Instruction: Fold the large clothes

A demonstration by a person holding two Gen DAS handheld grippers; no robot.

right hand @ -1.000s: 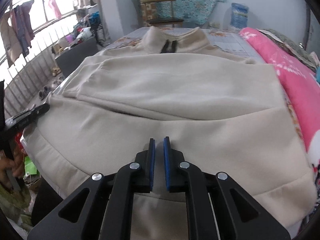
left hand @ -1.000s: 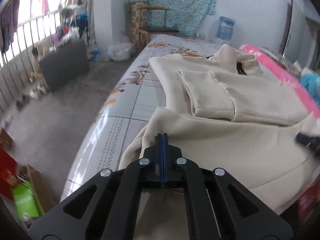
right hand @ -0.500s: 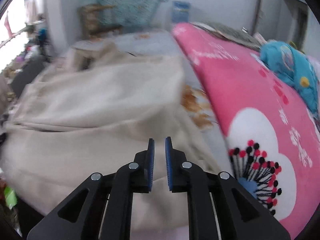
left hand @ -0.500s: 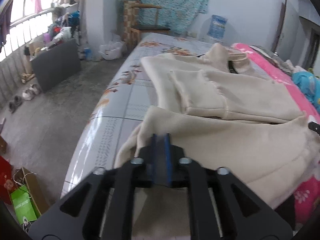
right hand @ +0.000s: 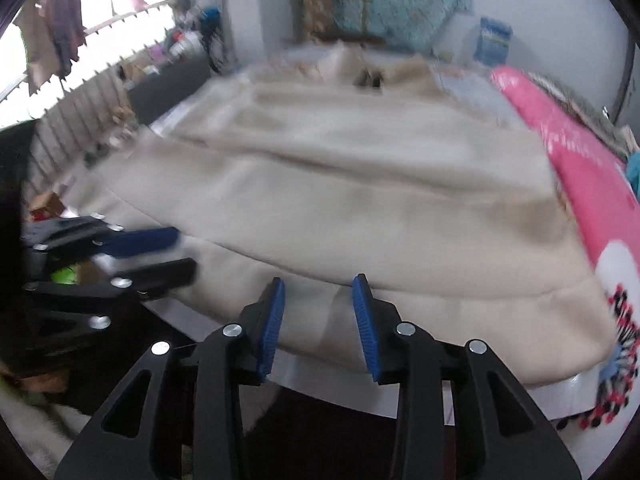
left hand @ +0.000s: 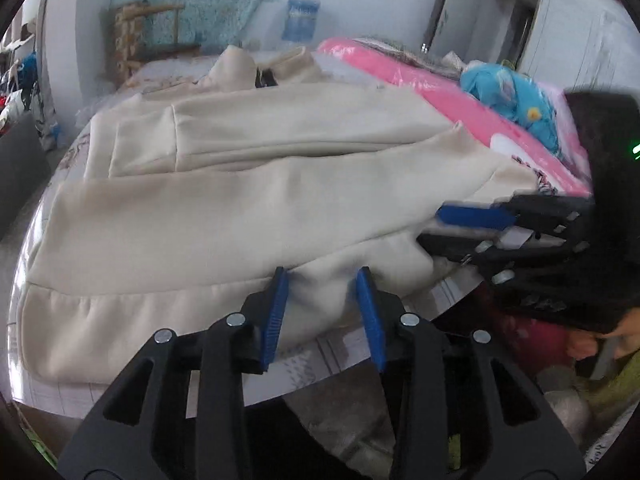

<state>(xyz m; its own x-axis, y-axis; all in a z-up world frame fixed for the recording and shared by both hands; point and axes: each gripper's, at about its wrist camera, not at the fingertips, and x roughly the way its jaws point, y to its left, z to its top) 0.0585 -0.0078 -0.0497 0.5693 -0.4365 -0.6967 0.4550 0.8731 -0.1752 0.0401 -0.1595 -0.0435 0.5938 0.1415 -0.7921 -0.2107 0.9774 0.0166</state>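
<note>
My left claw (left hand: pixel 322 296) and right claw (right hand: pixel 318 300) hang at the near hem of the cream jacket (left hand: pixel 248 200), jaws part open and opening, hem cloth between the pads, nothing gripped; likely set side by side for the next fold. Jacket lies flat on the bed (left hand: pixel 288 372), sleeves folded in, long axis running away from me, collar (left hand: pixel 264 66) at far end

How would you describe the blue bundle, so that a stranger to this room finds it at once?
Start at the bed, where the big cream garment lies. Beside it runs a pink blanket, and the blue bundle sits on that blanket's far part. It is the only bright turquoise, crumpled thing there, with a small yellow mark.
</note>
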